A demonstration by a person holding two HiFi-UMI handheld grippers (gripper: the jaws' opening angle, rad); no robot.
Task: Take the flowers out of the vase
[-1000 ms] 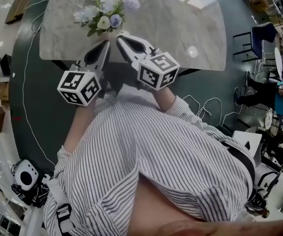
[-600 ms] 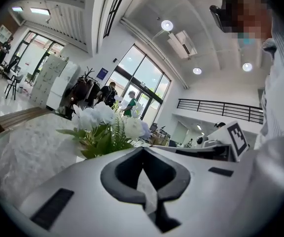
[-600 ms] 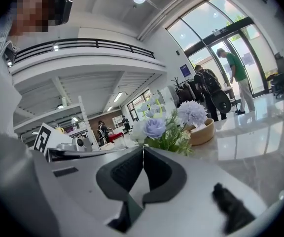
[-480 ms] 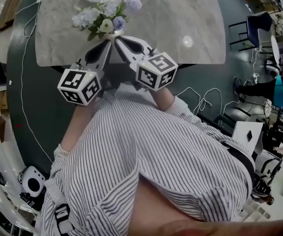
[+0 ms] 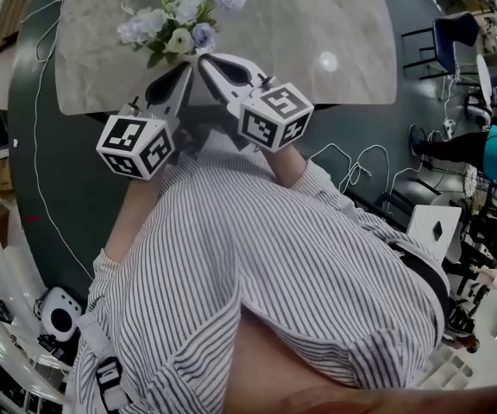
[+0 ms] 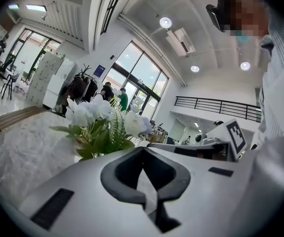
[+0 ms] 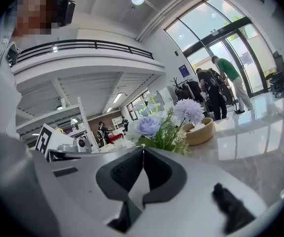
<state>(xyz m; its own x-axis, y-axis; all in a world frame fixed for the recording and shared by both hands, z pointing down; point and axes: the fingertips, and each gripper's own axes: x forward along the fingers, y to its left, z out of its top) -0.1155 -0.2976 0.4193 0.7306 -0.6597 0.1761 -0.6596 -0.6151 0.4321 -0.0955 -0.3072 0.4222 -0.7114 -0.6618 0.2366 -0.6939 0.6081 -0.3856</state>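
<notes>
A bunch of white, pale blue and lilac flowers with green leaves stands on the marble table, near its front edge. No view shows the vase under them. My left gripper and right gripper hover side by side just in front of the bunch, tips close together. Both are shut with nothing between the jaws. From the left gripper the flowers rise just beyond the tips, slightly left. From the right gripper the flowers stand straight ahead.
A wooden bowl sits on the table behind the flowers. A cable runs over the dark floor at the left. Chairs and a person are off to the right. People stand by the far glass doors.
Both grippers have edged a little closer to the flowers and stayed shut. The flowers have not been touched.
</notes>
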